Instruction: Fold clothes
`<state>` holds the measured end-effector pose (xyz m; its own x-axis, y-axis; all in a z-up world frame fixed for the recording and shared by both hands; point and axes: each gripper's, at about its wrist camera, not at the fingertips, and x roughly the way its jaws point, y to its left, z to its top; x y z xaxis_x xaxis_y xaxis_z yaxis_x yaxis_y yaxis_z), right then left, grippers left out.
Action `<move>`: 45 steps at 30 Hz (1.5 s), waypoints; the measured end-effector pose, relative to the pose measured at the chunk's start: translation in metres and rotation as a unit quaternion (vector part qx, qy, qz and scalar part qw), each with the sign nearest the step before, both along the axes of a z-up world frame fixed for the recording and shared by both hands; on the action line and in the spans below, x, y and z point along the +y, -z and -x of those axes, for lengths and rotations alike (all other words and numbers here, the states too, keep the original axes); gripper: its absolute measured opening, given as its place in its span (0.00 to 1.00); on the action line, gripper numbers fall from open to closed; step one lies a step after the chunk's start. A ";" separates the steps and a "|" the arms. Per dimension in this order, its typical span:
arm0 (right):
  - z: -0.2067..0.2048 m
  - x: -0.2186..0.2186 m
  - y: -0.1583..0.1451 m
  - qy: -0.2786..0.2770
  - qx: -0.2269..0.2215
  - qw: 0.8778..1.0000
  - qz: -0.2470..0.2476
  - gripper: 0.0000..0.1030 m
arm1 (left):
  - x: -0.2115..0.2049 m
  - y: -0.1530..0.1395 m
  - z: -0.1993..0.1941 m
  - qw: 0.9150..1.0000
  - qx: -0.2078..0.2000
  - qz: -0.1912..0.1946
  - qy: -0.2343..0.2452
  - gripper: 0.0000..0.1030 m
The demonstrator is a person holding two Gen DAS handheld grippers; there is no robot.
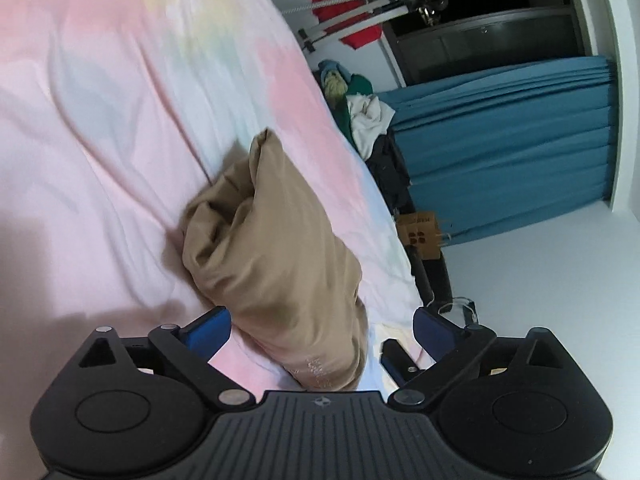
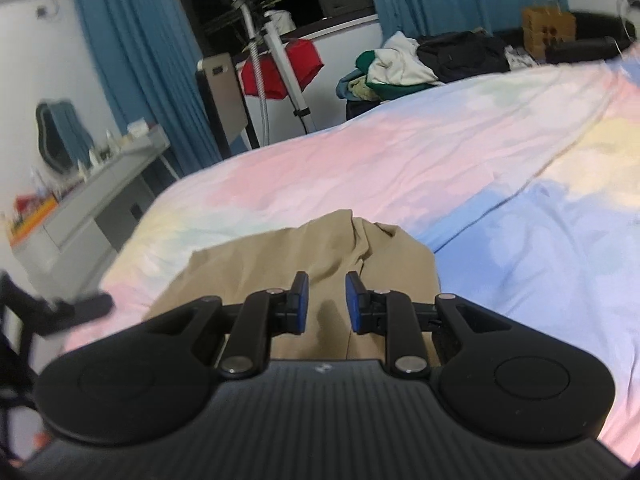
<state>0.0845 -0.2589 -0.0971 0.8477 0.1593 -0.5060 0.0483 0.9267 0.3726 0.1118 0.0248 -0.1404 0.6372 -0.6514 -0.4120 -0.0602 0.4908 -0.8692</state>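
Tan garment (image 1: 276, 256) lies bunched on the bed (image 1: 100, 140); our left claw (image 1: 322, 334) gapes wide, right claw (image 2: 325, 300) part-open, both empty. Next, we spread it flat.

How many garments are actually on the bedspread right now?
1: a tan garment, bunched on the pastel bedspread between the open left gripper's fingers. Other clothes are piled beside the bed, not on it.
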 end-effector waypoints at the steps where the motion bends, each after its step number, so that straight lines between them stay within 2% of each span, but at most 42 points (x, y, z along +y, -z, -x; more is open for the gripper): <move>1: 0.002 -0.006 -0.001 0.007 0.000 1.000 -0.017 0.23 | -0.003 0.002 -0.002 1.000 0.001 -0.003 0.002 0.96; 4: 0.005 -0.023 0.000 0.029 0.001 0.997 -0.068 0.23 | -0.013 0.014 -0.015 1.000 0.005 0.005 0.007 0.96; 8: 0.001 -0.047 0.011 0.049 0.024 0.985 -0.162 0.24 | -0.025 0.030 -0.036 1.000 0.007 0.022 0.001 0.96; 13: -0.005 -0.059 0.034 0.020 0.047 0.956 -0.289 0.24 | -0.031 0.043 -0.054 0.999 0.006 0.033 -0.003 0.96; 15: -0.006 -0.059 0.036 0.008 0.043 0.947 -0.318 0.24 | -0.031 0.045 -0.053 0.999 0.010 0.039 -0.005 0.94; 17: -0.006 -0.058 0.037 0.001 0.038 0.940 -0.339 0.24 | -0.031 0.044 -0.049 0.999 0.023 0.037 -0.004 0.92; 22: -0.007 -0.055 0.034 0.007 0.041 0.944 -0.327 0.24 | -0.034 0.045 -0.030 0.998 0.056 0.025 0.000 0.96; 24: -0.007 -0.057 0.035 0.007 0.046 0.942 -0.332 0.24 | -0.041 0.053 -0.039 0.996 0.089 -0.019 0.012 0.94; 25: -0.007 -0.057 0.036 0.008 0.048 0.942 -0.332 0.24 | -0.043 0.056 -0.044 0.996 0.091 -0.022 0.010 0.94; 28: -0.006 -0.059 0.037 0.008 0.051 0.941 -0.334 0.24 | -0.043 0.059 -0.056 0.997 0.076 0.001 -0.021 0.94; 30: -0.006 -0.061 0.039 0.007 0.054 0.938 -0.343 0.24 | -0.041 0.057 -0.063 0.998 0.054 0.001 -0.036 0.93; 35: -0.005 -0.061 0.042 0.003 0.057 0.932 -0.359 0.24 | -0.032 0.061 -0.078 0.998 0.031 0.012 -0.052 0.93; 40: -0.004 -0.054 0.052 -0.014 0.074 0.911 -0.406 0.25 | -0.033 0.051 -0.087 0.998 -0.017 0.036 -0.044 0.93; 42: -0.004 -0.048 0.058 -0.021 0.082 0.900 -0.428 0.32 | -0.037 0.044 -0.086 0.998 -0.036 0.040 -0.036 0.93; 44: -0.004 -0.043 0.066 -0.022 0.089 0.885 -0.456 0.50 | -0.042 0.039 -0.087 0.997 -0.054 0.044 -0.029 0.93; 45: -0.005 -0.041 0.071 -0.022 0.092 0.877 -0.471 0.55 | -0.044 0.036 -0.088 0.997 -0.062 0.045 -0.026 0.93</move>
